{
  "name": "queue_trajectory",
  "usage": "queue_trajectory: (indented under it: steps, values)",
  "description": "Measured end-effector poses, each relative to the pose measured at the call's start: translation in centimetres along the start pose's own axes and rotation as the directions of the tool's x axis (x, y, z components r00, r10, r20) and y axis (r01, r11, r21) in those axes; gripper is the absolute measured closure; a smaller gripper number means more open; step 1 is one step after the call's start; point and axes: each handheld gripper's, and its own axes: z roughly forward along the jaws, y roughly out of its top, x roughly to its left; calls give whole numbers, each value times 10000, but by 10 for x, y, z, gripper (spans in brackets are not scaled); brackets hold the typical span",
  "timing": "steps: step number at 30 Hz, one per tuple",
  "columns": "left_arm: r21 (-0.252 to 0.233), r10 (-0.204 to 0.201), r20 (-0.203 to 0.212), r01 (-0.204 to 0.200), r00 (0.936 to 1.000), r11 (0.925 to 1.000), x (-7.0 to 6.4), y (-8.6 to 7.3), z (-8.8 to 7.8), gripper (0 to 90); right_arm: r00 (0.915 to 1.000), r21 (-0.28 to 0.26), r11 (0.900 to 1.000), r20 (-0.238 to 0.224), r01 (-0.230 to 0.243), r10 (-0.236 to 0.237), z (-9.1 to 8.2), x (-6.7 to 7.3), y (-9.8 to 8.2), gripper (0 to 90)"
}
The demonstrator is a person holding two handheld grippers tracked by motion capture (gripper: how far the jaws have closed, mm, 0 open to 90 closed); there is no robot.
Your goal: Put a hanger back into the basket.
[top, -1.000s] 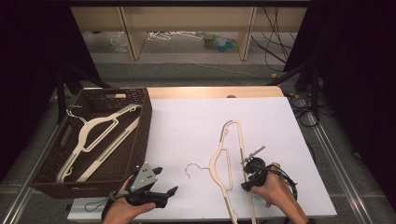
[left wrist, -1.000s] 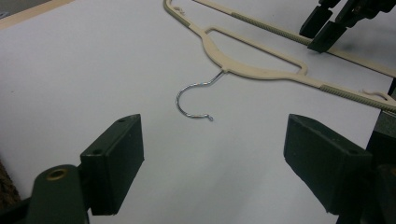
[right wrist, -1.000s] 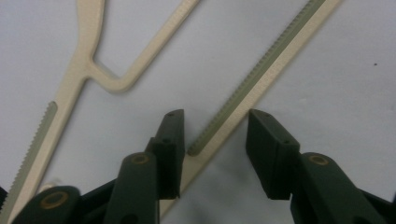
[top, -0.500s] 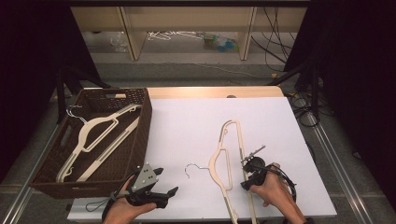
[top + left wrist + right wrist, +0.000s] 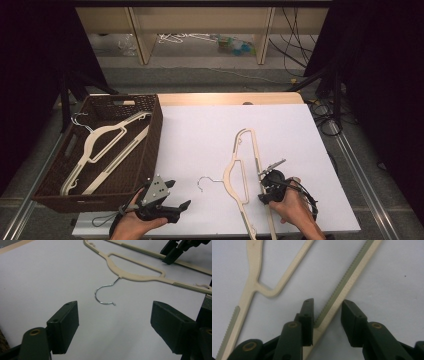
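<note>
A cream plastic hanger (image 5: 240, 165) with a metal hook (image 5: 206, 181) lies flat on the white table top (image 5: 210, 130). My right gripper (image 5: 263, 187) stands over the hanger's long ribbed bar (image 5: 347, 280) near its lower end. Its jaws have just been closing, with the bar between them. In the right gripper view (image 5: 327, 307) the left pad is against the bar and the right pad still stands off it. My left gripper (image 5: 180, 194) rests near the front edge, open wide and holding nothing. In the left gripper view (image 5: 115, 315) the hook (image 5: 103, 293) lies ahead of it.
A dark wicker basket (image 5: 150, 130) stands at the left of the table and holds two more cream hangers (image 5: 100, 140). Cables and stand legs crowd the floor at the right. A low shelf with odds and ends runs along the back.
</note>
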Motion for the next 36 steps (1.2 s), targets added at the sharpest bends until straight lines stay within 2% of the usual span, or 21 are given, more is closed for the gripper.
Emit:
queue_trajectory:
  steps: [1,3,5,8,9,11,12,13,14,15,16,21,24,27,28,30,31,33,34,35,36]
  values:
    - [-130,-154,51,154,9999,9998,0,0,1,227,9999,-70,10000,-91,64,-65,0,-1,-1,660]
    - [6,15,-17,-15,10000,10000,0,0,0,228,9998,-138,9999,-170,-40,38,-1,-2,-2,690]
    - [-110,-206,-40,206,9998,9997,-1,-1,1,229,9998,-314,9995,-215,15,-22,-1,-6,-2,730]
    - [-117,-172,-37,171,9998,9998,0,-1,1,230,9993,-438,9990,-341,118,-133,-1,-9,-1,780]
    - [50,81,3,-81,10000,10000,2,-1,0,231,9989,-515,9983,-376,265,-285,-1,-10,0,791]
    - [17,39,-13,-39,10000,10000,2,-1,2,232,9967,-532,9964,-453,654,-679,0,-9,3,794]
    - [215,229,-111,-226,9997,9995,3,-1,2,233,9956,-561,9955,-510,763,-792,1,-10,3,794]
    - [-64,-78,-63,77,9999,9999,0,-1,5,234,9940,-534,9943,-541,919,-948,1,-10,5,793]
    - [133,163,-33,-163,9999,9998,1,-1,6,236,9934,-536,9937,-549,981,-1011,1,-11,6,794]
    - [32,47,-49,-47,10000,10000,-1,-2,9,237,9928,-561,9933,-586,1009,-1042,0,-11,7,793]
    - [214,271,-109,-269,9996,9994,-1,-1,9,239,9906,-629,9910,-609,1185,-1223,0,-13,8,794]
    - [388,936,-85,-932,9956,9949,-4,1,22,251,9875,-883,9854,-477,1456,-1502,-8,-11,12,793]
    - [608,1676,-300,-1656,9854,9843,-6,4,30,257,9853,-943,9828,-483,1590,-1640,-12,-12,13,792]
    - [746,2122,-145,-2106,9771,9747,-11,6,41,273,9830,-1021,9797,-463,1724,-1778,-17,-12,14,793]
    - [832,2420,-165,-2399,9701,9672,-13,7,46,275,9810,-1081,9773,-471,1824,-1883,-18,-13,14,792]
    - [970,2783,-130,-2758,9604,9563,-16,9,54,280,9792,-1047,9757,-446,1926,-1981,-21,-13,14,792]
    - [1087,3092,-136,-3060,9509,9458,-19,10,57,279,9815,-1078,9775,-436,1811,-1867,-21,-12,14,792]
    - [1129,3492,-59,-3463,9370,9313,-24,11,67,279,9792,-1132,9753,-509,1899,-1966,-23,-13,14,792]
    - [1142,3559,-72,-3529,9345,9287,-26,11,69,276,9788,-1118,9750,-512,1918,-1984,-23,-14,14,792]
    - [1260,3790,-73,-3751,9254,9184,-27,12,72,276,9784,-1125,9747,-511,1934,-2001,-24,-14,14,792]
    - [1255,3883,-51,-3846,9215,9145,-29,11,74,276,9781,-1144,9740,-495,1957,-2023,-25,-14,15,792]
